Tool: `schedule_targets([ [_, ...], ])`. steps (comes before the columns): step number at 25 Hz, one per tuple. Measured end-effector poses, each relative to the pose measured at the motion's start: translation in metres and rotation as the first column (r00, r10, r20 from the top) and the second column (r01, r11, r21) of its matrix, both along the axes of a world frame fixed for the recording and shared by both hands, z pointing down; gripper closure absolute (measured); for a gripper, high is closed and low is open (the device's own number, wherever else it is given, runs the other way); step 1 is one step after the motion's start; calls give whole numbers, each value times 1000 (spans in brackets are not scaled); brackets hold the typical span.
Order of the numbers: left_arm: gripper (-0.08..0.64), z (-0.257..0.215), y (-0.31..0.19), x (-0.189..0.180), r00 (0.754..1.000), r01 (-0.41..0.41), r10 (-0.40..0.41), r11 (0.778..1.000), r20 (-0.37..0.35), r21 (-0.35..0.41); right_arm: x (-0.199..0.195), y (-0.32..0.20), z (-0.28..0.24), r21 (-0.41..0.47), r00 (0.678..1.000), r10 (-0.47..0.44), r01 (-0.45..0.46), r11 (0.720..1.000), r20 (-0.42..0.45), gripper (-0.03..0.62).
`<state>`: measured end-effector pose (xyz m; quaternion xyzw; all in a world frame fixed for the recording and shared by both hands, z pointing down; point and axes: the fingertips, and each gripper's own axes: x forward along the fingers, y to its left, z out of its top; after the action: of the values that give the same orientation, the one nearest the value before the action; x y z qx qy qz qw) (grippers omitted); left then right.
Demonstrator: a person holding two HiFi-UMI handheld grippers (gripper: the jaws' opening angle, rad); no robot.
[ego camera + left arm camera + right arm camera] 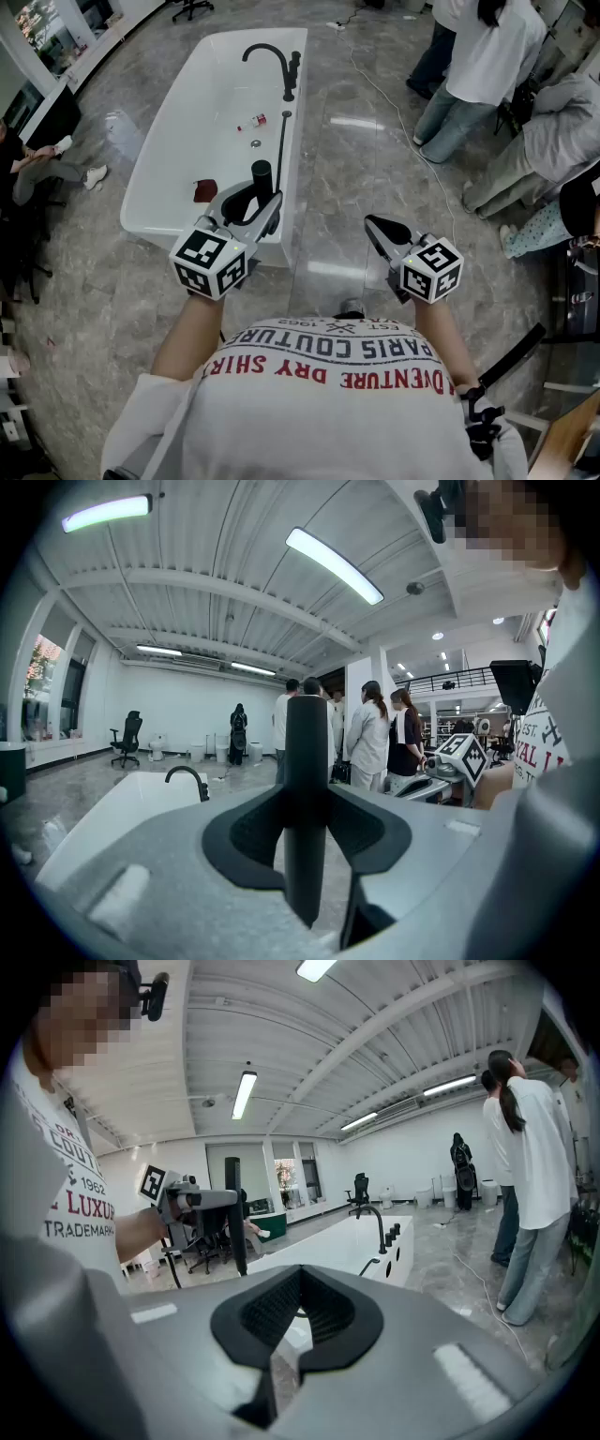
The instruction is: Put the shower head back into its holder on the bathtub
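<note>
The shower head (262,174) is a black rod with a black hose (281,150) running along the rim of the white bathtub (169,150). My left gripper (251,202) is shut on it over the tub's near right corner. In the left gripper view the shower head (307,761) stands upright between the pads of the left gripper (307,836). A black curved faucet (272,56) and knobs (293,67) stand at the tub's far end. I cannot pick out the holder. My right gripper (373,225) hovers over the floor right of the tub, shut and empty; its own view shows the right gripper (298,1312) and the tub (347,1251).
Inside the tub lie a dark red object (204,190) and a small red-and-white bottle (253,122). Several people (487,66) stand and crouch at the right. A white cable (394,103) runs across the marble floor. A person's legs (56,169) show at the far left.
</note>
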<state>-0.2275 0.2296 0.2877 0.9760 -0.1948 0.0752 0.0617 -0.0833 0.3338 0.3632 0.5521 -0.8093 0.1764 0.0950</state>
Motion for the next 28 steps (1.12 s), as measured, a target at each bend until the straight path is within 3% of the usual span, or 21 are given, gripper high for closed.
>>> schedule_targets([
  [10, 420, -1, -10, -2, 1000, 11, -11, 1000, -20, -22, 5, -1, 0, 7, 1000, 24, -24, 1000, -5, 586],
  [15, 420, 1, -10, -2, 1000, 4, -5, 999, -27, -32, 8, -1, -3, 30, 998, 51, -52, 998, 34, 586],
  [28, 420, -14, -31, -19, 997, 16, -19, 999, -80, -37, 2, -12, 4, -24, 999, 38, -38, 999, 8, 586],
])
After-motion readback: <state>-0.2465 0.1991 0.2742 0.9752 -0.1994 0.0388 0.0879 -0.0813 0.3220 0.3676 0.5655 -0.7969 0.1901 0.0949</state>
